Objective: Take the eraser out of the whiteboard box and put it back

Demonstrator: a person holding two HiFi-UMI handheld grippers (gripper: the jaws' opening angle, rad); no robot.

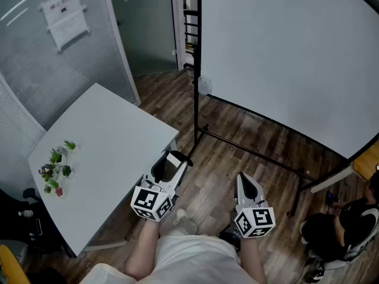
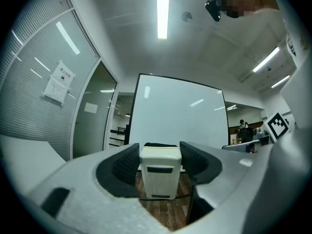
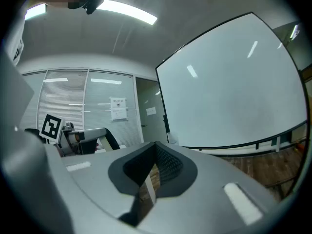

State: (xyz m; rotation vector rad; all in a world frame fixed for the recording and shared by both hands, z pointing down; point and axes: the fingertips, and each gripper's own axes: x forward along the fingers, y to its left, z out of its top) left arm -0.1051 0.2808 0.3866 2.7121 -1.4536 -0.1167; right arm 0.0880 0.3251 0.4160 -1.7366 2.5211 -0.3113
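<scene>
A white eraser point(image 2: 161, 174) with a dark felt face sits between the pads of my left gripper point(image 2: 161, 152), which is shut on it with the jaws standing wide. In the head view the left gripper point(image 1: 167, 169) hovers just off the table's corner with the eraser point(image 1: 176, 158) at its tip, pointing level toward the whiteboard point(image 1: 284, 58). My right gripper point(image 1: 246, 185) is beside it over the wooden floor, shut, with nothing in it; its jaw tips meet in the right gripper view point(image 3: 156, 147). No whiteboard box shows in any view.
A white table point(image 1: 106, 147) stands at the left with small potted plants point(image 1: 56, 170) on it. The whiteboard's black stand point(image 1: 197, 70) and floor bar cross ahead. A person sits on a chair point(image 1: 346, 223) at the lower right. A doorway point(image 1: 148, 22) lies beyond.
</scene>
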